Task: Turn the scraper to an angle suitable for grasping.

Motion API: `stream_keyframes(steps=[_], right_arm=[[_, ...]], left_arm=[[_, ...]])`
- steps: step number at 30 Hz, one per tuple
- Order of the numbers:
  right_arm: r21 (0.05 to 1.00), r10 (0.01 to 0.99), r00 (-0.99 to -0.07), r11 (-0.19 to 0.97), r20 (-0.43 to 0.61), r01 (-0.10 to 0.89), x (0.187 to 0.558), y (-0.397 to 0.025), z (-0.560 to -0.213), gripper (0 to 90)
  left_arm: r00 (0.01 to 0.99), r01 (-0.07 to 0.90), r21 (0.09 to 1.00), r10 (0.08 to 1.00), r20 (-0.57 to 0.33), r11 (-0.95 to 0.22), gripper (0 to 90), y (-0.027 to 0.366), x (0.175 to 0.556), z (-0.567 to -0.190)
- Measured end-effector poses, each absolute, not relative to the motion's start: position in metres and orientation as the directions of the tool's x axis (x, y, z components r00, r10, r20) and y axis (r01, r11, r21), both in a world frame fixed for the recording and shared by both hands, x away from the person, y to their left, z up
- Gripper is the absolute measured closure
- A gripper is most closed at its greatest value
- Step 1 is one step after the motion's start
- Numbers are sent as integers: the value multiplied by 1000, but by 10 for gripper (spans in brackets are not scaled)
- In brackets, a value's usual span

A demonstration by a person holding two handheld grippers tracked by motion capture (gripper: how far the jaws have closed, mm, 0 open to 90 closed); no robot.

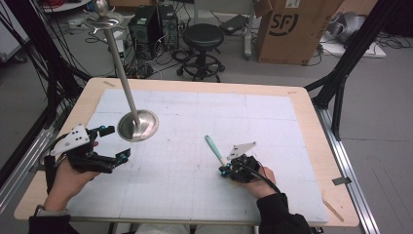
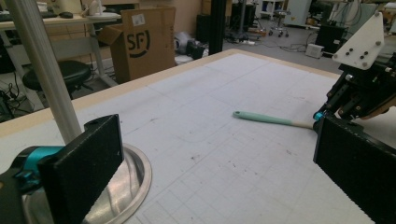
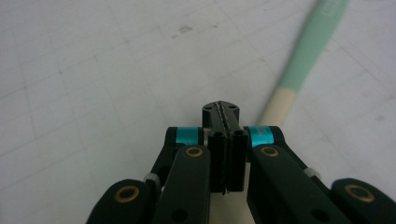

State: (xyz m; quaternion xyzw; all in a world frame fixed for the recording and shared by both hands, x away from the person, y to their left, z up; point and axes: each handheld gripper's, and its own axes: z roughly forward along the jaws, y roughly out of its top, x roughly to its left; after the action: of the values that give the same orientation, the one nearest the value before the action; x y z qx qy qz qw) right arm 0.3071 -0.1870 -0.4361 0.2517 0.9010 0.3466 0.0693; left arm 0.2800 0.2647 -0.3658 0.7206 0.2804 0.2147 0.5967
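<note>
Cluttered workshop behind, gridded white bench (image 1: 195, 122) in front: we have two tools at work.

Our right tool (image 1: 225, 169) has its jaws pressed together beside the cream end of the mint-handled brush (image 1: 213, 147), which lies flat near the bench's middle; whether they pinch it we cannot tell. Our left tool (image 1: 117, 144) gapes wide at the near left, just beside the steel stand (image 1: 139, 124). Its dished base holds nothing. A careless sweep left could, we judge, knock the tall pole over.
</note>
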Motion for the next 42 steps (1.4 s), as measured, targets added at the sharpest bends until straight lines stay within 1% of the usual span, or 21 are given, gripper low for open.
stream_keyframes(steps=[5,7,10,13,15,16,22,25,26,33,35,37,38,40,41,42], right_arm=[[656,548,-836,622,25,428,309,-200,-435,900],[662,587,-809,607,-1,440,313,-211,-436,900],[668,604,-797,587,15,457,317,-219,-437,900],[670,600,-800,585,22,457,318,-220,-436,900],[703,600,-800,562,16,436,324,-221,-436,900],[703,600,-800,562,16,436,324,-221,-436,900],[734,615,-788,546,-23,404,346,-211,-435,900],[736,623,-782,539,-22,409,354,-210,-436,900],[734,636,-771,531,-15,424,359,-209,-438,900],[722,605,-796,552,-3,417,366,-201,-443,900],[718,573,-819,562,19,410,364,-197,-443,900],[713,548,-836,581,15,393,361,-193,-442,900],[706,522,-853,591,34,390,358,-190,-441,900],[704,504,-863,602,31,377,356,-188,-441,900],[699,464,-884,616,50,363,353,-186,-441,900],[699,464,-884,616,50,363,353,-186,-441,900]], left_arm=[[753,145,981,658,-23,-132,21,264,281,-365],[753,145,981,658,-25,-129,21,264,280,-365],[751,143,981,660,-21,-132,21,265,279,-365],[748,143,981,664,-19,-133,21,267,277,-365],[746,143,981,665,-20,-131,21,268,276,-365],[746,142,981,666,-17,-134,21,269,275,-365],[737,149,979,676,-16,-139,21,272,270,-366],[732,151,978,682,-14,-143,21,274,268,-367],[731,153,978,682,-15,-143,21,274,267,-367],[719,156,978,695,-15,-140,21,281,264,-368],[717,155,978,697,-16,-138,21,282,263,-367],[715,155,979,698,-18,-134,21,282,263,-367],[717,153,979,697,-16,-134,21,282,263,-367],[717,154,979,697,-18,-134,21,282,263,-366],[718,152,979,695,-18,-133,21,282,263,-366],[720,151,979,694,-16,-134,21,281,264,-366]])
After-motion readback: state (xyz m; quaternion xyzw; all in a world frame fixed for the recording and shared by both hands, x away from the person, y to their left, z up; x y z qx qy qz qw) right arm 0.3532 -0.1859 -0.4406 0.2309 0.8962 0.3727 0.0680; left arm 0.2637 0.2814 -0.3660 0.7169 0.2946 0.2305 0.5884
